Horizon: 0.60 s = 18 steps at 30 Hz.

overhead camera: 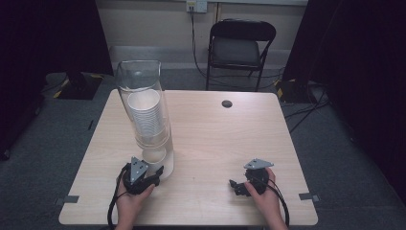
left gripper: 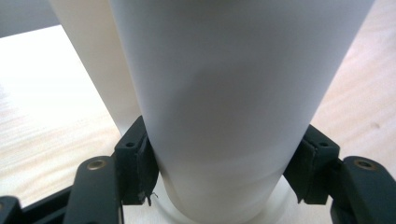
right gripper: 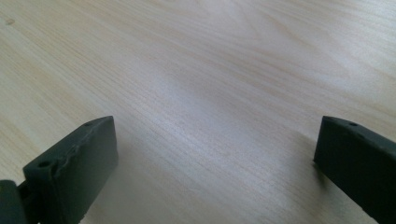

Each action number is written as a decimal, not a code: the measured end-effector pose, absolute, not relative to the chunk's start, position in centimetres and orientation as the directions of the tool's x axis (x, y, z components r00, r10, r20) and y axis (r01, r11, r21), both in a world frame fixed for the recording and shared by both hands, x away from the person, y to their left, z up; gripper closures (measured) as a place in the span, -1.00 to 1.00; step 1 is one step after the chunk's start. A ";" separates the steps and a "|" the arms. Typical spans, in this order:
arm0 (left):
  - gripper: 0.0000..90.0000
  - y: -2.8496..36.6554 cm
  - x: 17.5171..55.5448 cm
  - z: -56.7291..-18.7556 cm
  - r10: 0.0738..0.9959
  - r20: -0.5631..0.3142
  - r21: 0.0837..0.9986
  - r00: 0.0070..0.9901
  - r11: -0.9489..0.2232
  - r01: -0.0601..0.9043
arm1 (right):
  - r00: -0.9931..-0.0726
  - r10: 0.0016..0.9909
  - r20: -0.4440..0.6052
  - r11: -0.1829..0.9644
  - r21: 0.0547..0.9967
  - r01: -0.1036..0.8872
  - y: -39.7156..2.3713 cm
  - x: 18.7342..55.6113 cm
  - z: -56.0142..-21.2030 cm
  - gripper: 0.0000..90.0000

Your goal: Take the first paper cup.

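I have the left tool (overhead camera: 154, 175) clamped on the lowest white paper cup (left gripper: 224, 116) poking out under the clear plastic cup dispenser (overhead camera: 143, 108), near the tabletop's (overhead camera: 215, 139) left front corner. Thin and light, it will likely crush easily, so I grip its wall gently. My left hand lies low, reaching forward; the right tool (overhead camera: 235, 185) rests open.

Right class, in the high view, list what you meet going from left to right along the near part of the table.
Left tool closed on the bottom paper cup of the cup dispenser → bare stretch of table → right tool, jaws open, in the person's right hand.
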<state>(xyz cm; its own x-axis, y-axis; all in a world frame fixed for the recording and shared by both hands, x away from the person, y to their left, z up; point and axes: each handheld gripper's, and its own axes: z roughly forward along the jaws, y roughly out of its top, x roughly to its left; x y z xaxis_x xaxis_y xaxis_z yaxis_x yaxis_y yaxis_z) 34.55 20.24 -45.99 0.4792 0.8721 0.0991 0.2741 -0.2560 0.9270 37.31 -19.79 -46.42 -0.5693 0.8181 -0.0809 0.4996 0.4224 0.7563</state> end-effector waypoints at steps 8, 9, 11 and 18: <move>-0.22 19.5 33.4 -46.6 0.839 0.073 0.916 0.539 -0.270 0.296 | -0.569 0.818 -0.081 0.423 0.756 0.499 -19.8 37.3 -46.4 -1.00; -0.22 19.3 33.3 -46.7 0.834 0.065 0.915 0.548 -0.269 0.301 | -0.570 0.818 -0.080 0.423 0.756 0.500 -19.8 37.3 -46.4 -1.00; -0.22 19.0 33.0 -46.8 0.823 0.065 0.903 0.565 -0.289 0.317 | -0.569 0.818 -0.082 0.423 0.756 0.499 -19.8 37.3 -46.4 -1.00; -0.23 18.0 32.4 -46.8 0.788 0.056 0.905 0.613 -0.300 0.302 | -0.569 0.818 -0.081 0.423 0.756 0.500 -19.8 37.3 -46.4 -1.00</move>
